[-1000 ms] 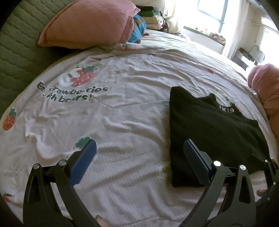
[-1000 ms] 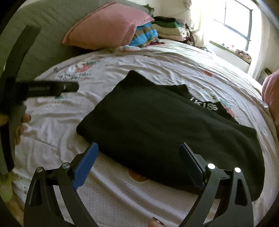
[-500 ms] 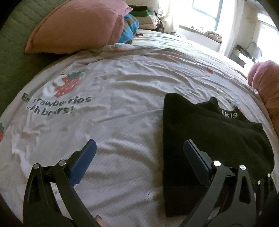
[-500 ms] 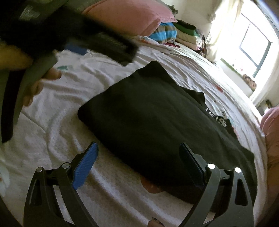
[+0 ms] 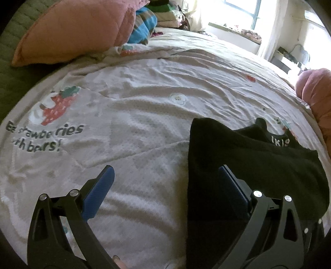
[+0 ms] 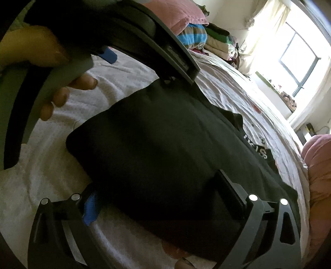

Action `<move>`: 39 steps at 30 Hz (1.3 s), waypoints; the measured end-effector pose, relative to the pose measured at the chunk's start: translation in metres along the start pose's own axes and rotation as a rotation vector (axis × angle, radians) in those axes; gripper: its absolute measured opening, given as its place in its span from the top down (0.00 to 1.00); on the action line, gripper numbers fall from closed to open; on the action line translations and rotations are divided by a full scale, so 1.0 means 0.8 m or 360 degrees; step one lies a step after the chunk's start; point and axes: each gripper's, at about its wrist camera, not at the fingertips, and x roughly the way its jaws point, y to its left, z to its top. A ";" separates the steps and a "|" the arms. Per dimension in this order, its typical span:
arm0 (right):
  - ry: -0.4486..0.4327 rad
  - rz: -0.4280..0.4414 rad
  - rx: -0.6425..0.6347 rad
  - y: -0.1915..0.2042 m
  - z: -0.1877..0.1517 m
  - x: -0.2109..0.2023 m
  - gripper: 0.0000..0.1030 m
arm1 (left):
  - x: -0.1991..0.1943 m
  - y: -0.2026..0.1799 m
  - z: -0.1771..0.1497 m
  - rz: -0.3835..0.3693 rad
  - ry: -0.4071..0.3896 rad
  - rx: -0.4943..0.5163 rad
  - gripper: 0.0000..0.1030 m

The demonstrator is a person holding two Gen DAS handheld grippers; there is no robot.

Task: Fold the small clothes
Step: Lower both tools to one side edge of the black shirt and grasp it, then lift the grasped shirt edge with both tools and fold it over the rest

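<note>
Black garment (image 6: 165,149), partly folded, lies flat on the bed sheet (image 5: 144,115), between the spread fingers of the right tool (image 6: 161,198), near edge just ahead of it. Left tool (image 5: 165,182) also spread, empty; its right finger (image 5: 233,190) over the garment's left edge. Ahead-left of the left tool: pink pillow (image 5: 78,29); stacked clothes (image 5: 157,18) beyond. Left tool's body and hand (image 6: 51,68) crowd the right view's upper left.

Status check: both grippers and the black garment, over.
Left gripper open, straddling the left edge of the black garment. Right gripper open, low at its near edge. Garment part-folded on the bedsheet. Nothing in the way.
</note>
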 end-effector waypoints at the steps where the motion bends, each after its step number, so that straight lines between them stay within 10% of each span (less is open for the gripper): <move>1: -0.0010 -0.0010 -0.0009 0.001 0.003 0.002 0.07 | 0.005 0.001 0.002 -0.0006 0.0014 -0.0009 0.09; 7: -0.0075 -0.0043 -0.0048 0.004 0.013 0.006 0.18 | 0.020 0.001 0.013 -0.0051 0.0055 -0.0013 0.09; 15: -0.0197 0.0006 -0.0038 0.002 0.014 -0.012 0.72 | 0.039 0.003 0.024 -0.0111 0.0088 -0.0028 0.09; 37: -0.0379 0.0037 0.0293 -0.028 -0.003 -0.062 0.82 | 0.039 -0.028 0.027 -0.0543 0.0229 -0.0071 0.09; 39: -0.0383 0.0037 0.0303 -0.030 -0.005 -0.064 0.82 | 0.039 -0.034 0.023 -0.0594 0.0246 -0.0076 0.30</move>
